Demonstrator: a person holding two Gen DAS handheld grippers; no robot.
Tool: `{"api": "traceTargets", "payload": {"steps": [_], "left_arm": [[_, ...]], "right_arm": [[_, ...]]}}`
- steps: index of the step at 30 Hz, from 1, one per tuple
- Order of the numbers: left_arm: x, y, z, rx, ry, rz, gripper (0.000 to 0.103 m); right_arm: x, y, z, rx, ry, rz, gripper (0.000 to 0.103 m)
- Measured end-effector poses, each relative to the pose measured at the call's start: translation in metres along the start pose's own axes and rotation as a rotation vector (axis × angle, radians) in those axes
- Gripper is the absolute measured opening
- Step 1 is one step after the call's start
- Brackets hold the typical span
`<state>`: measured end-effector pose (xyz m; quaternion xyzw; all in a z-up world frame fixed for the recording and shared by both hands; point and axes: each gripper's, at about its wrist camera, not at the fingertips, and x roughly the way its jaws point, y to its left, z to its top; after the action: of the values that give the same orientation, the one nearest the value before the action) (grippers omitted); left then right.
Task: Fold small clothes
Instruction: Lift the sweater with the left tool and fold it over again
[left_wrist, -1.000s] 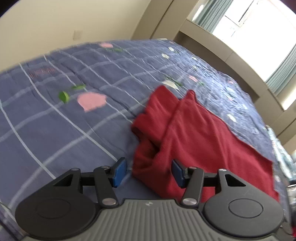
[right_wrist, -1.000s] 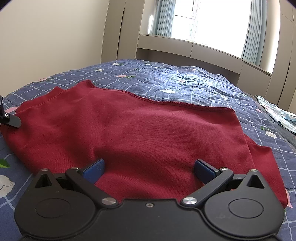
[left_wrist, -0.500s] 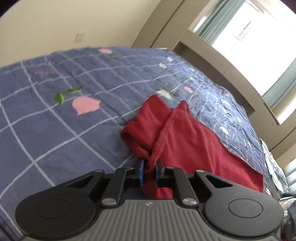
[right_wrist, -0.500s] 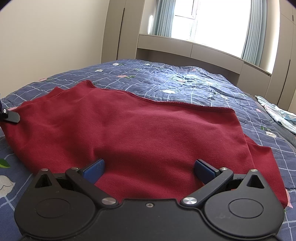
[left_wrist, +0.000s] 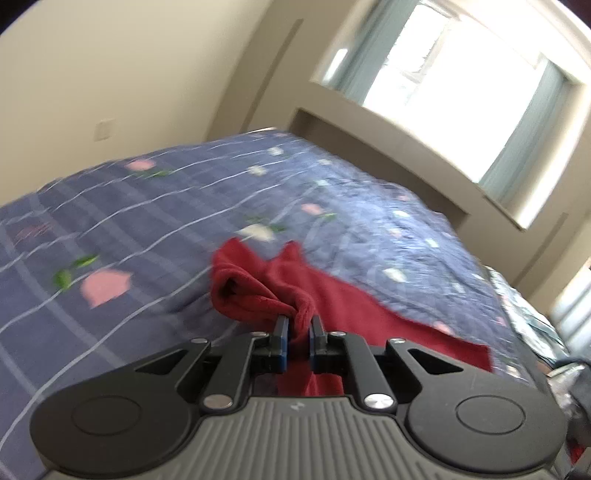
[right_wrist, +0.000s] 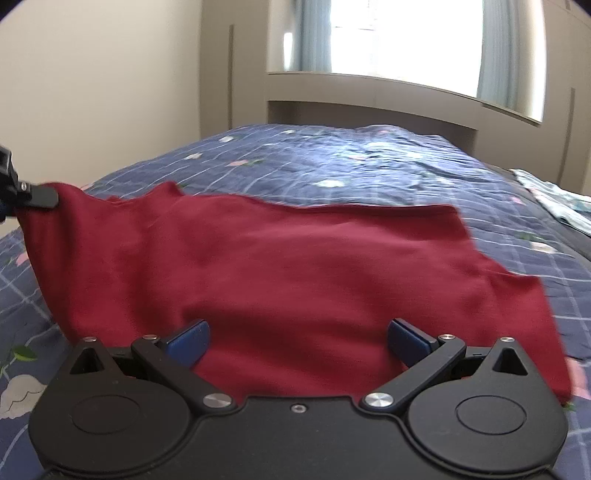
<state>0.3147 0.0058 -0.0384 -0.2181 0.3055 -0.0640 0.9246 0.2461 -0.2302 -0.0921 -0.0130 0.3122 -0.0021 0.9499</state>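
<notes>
Quilt beyond garment: blue bedspread (right_wrist: 369, 162) lies open — free passage;
Far side: headboard ledge (right_wrist: 369, 110) blocks;
Right edge: pale cloth (right_wrist: 554, 199), perhaps clothing — minor obstacle

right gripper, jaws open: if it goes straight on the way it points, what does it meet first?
Probably the red garment: it lies directly ahead of the right gripper and between the open jaws. Depth is unclear.

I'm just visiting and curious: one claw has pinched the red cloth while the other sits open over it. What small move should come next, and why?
Probably the right gripper should close on the near edge of the red cloth. The left gripper is already shut on a bunched corner, raised off the bed cover, while the right one's jaws stand wide with cloth between them, gripping nothing. Folding likely needs both corners held.
</notes>
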Motion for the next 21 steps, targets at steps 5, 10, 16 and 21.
{"api": "traceTargets", "payload": {"steps": [5,10,16,21], "left_arm": [[0.006,-0.059,0.018,0.153,-0.001,-0.124,0.009],[0.008,-0.135,0.012,0.32,0.024,-0.276,0.009],[0.008,-0.212,-0.039,0.516,0.108,-0.441,0.009],[0.013,-0.249,-0.095,0.644,0.224,-0.504,0.009]], "right_arm": [[-0.021,-0.034,-0.005,0.011,-0.006,-0.08,0.103],[-0.055,-0.08,-0.02,0.043,-0.004,-0.175,0.103],[-0.096,-0.13,-0.047,0.123,0.017,-0.286,0.103],[-0.112,-0.158,-0.068,0.172,0.044,-0.334,0.103]]}}
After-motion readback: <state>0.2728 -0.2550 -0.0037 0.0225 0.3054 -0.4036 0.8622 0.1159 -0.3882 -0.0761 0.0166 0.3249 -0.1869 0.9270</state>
